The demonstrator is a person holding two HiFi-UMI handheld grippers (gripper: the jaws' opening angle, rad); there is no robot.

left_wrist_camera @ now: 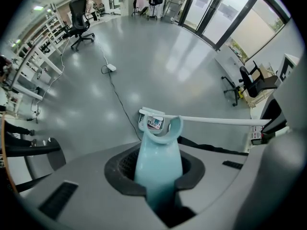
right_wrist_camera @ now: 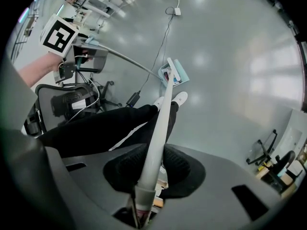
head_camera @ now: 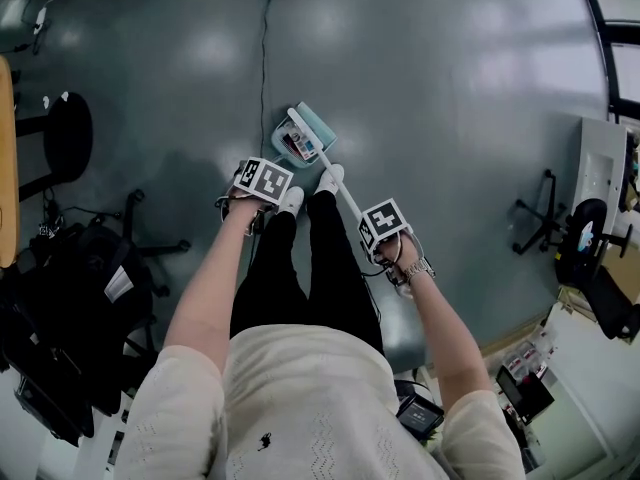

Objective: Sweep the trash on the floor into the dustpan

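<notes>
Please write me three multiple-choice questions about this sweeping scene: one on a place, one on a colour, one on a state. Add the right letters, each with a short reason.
1. Where is the dustpan?
A) on the floor, just ahead of the shoes
B) on a chair
C) on a desk

2. What colour is the dustpan handle?
A) red
B) light blue
C) black

3. What is the state of the right claw?
A) open and empty
B) shut on the broom handle
C) shut on a cable

Answers:
1 A: the head view shows it on the grey floor beyond the white shoes.
2 B: the handle held in the left claw is light blue.
3 B: the white handle runs between its jaws.
</notes>
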